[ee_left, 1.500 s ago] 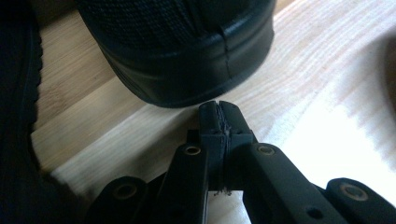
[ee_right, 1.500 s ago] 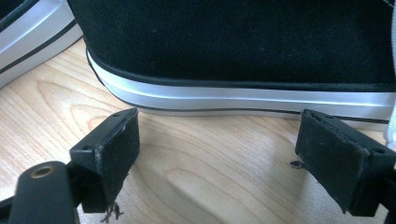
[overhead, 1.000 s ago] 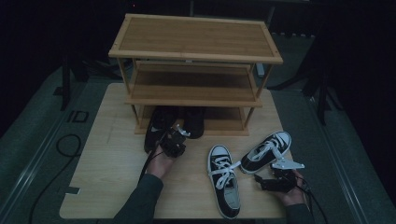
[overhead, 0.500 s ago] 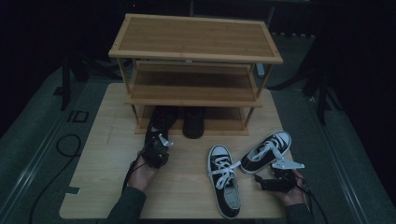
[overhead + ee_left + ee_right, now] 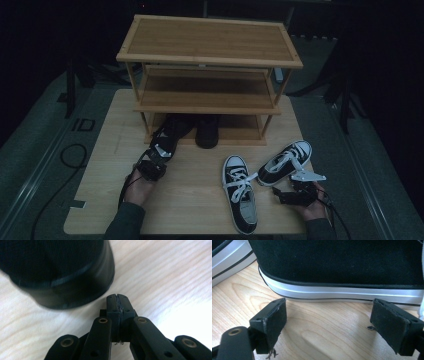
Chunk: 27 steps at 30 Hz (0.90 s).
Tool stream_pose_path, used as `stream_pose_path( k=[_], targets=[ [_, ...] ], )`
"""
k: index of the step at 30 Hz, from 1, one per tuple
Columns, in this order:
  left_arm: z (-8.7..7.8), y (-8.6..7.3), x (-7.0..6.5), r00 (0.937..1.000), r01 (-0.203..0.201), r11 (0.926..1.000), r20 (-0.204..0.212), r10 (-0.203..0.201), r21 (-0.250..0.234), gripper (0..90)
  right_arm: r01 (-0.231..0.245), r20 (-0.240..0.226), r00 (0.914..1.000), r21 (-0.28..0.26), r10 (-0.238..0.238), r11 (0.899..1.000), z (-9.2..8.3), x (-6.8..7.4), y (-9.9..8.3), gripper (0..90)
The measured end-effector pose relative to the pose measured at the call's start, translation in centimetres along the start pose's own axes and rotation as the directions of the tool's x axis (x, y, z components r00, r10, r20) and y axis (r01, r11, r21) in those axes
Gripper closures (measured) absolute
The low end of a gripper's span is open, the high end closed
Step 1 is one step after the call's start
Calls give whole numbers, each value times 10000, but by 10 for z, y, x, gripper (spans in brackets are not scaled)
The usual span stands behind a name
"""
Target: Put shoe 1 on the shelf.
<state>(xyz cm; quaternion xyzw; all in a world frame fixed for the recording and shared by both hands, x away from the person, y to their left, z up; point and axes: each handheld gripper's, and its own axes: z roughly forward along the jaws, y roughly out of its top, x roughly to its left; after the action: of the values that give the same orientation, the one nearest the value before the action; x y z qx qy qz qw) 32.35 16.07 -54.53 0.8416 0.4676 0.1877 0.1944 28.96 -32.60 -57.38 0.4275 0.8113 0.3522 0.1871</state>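
Two black shoes [image 5: 207, 131] sit under the bottom shelf of a wooden shoe rack [image 5: 207, 42]. The left one [image 5: 174, 131] lies tilted, and its heel [image 5: 57, 272] looms just ahead of my left gripper [image 5: 117, 305]. That gripper [image 5: 157, 156] is shut with nothing between its pads, close to the heel. Two black-and-white sneakers lie at the front right: one [image 5: 240, 192] points toward me, the other [image 5: 285, 162] lies angled. My right gripper [image 5: 289, 184] is open on the table just short of the angled sneaker's white sole [image 5: 342, 291].
The rack's middle shelf [image 5: 207, 95] and top shelf are bare. The wooden table [image 5: 195, 180] ends close behind both hands. A black cable [image 5: 70, 155] loops on the grey floor to the left.
My left gripper has drawn back from under the rack toward the near left, away from the black shoes. The right gripper has stayed put.
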Motion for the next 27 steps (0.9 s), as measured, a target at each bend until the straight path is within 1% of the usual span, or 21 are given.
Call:
stream_pose_path(
  k=[3,7,12,14,16,19,20,21,23,27],
  targets=[
    [-3,-8,8,9994,335,9994,-111,-336,-60,894,-1,2,10000,1,1,10000,0,0,0,136],
    [-4,-14,19,9976,643,9979,-256,-644,-61,894,-1,0,10000,0,1,10000,0,0,0,137],
    [-4,-17,30,9940,1031,9946,-346,-1035,-140,894,0,0,10000,1,0,10000,0,0,0,137],
    [-4,-18,33,9916,1244,9919,-331,-1253,-261,895,0,0,10000,1,0,10000,0,0,0,137],
    [-5,-17,35,9900,1367,9899,-291,-1379,-372,895,2,0,10000,0,-2,10000,0,0,0,137],
    [-5,-12,37,9886,1472,9878,-256,-1486,-519,895,0,0,10000,2,0,10000,0,0,0,137],
    [-5,-10,38,9881,1498,9874,-261,-1513,-516,895,-1,-2,10000,-2,1,10000,0,0,0,136],
    [-4,-8,38,9880,1483,9878,-366,-1501,-477,894,-1,-6,10000,-1,1,10000,0,0,0,136],
    [-4,-6,40,9864,1590,9858,-341,-1609,-535,894,-1,-3,10000,0,1,10000,0,0,0,136],
    [-3,-2,40,9866,1587,9857,-289,-1605,-564,894,1,-9,10000,-1,-1,10000,0,0,0,136]
  ],
)
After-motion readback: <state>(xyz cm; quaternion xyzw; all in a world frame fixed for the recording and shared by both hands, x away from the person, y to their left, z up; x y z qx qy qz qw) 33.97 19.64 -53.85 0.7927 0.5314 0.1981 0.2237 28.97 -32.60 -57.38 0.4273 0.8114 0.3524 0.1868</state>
